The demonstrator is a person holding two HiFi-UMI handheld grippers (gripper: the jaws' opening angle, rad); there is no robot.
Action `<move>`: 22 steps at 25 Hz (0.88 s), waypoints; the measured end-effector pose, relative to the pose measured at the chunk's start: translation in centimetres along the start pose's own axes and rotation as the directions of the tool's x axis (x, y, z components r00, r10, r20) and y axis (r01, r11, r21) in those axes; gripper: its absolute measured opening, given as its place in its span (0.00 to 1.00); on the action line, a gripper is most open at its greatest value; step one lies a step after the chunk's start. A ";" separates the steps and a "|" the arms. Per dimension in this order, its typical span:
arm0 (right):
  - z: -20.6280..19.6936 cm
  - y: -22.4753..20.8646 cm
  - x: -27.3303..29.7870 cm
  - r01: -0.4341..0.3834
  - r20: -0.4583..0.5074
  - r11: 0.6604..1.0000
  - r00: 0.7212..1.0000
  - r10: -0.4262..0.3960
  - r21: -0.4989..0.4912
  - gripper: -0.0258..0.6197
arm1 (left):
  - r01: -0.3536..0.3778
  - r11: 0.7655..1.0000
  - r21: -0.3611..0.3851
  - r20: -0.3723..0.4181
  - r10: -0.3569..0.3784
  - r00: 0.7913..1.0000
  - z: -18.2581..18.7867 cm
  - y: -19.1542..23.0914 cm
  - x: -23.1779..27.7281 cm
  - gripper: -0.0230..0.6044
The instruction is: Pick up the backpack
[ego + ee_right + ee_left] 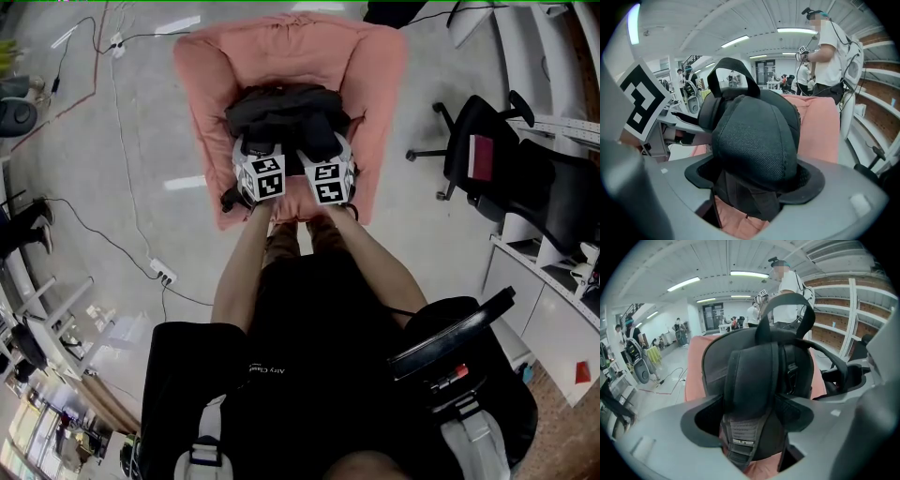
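A black backpack (281,111) lies on the seat of a pink armchair (380,80), straps toward me. My left gripper (258,155) is shut on the backpack's left padded shoulder strap (749,380), which fills the gap between its jaws (750,417). My right gripper (325,155) is shut on the other padded shoulder strap (757,136), pinched between its jaws (754,180). The two grippers sit side by side at the backpack's near edge. The carry handle (785,303) arches above the pack. The pink cushion (736,220) shows beneath the straps.
A black office chair (502,155) stands to the right of the armchair. A second black chair (450,342) is close at my right side. White cabinets (553,323) line the right. A power strip (162,273) and cables lie on the floor at left. Another person (830,51) stands behind the armchair.
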State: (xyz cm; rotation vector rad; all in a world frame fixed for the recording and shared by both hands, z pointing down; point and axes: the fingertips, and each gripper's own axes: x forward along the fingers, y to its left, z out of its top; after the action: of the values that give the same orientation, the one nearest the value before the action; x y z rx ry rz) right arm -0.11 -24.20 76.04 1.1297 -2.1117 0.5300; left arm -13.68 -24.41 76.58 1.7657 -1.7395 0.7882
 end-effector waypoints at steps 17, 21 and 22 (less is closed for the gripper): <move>-0.4 0.3 -1.0 -0.025 -0.004 0.999 1.000 0.025 0.024 0.63 | 0.035 0.999 -0.018 -0.021 -0.035 0.999 -0.6 -0.5 -0.9 0.44; 0.0 0.3 -1.6 -0.019 0.009 1.000 1.000 0.019 0.012 0.61 | 0.043 0.999 -0.022 -0.023 -0.043 0.999 -0.5 -0.6 -1.4 0.40; 0.1 0.3 -1.7 -0.020 0.007 1.000 1.000 0.020 0.011 0.61 | 0.047 0.999 -0.023 -0.022 -0.048 0.999 -0.5 -0.7 -1.5 0.39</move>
State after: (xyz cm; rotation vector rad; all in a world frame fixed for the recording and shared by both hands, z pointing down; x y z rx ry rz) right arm 0.31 -23.12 74.70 1.1197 -2.1301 0.5486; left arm -12.98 -22.97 75.88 1.7699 -1.6794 0.7622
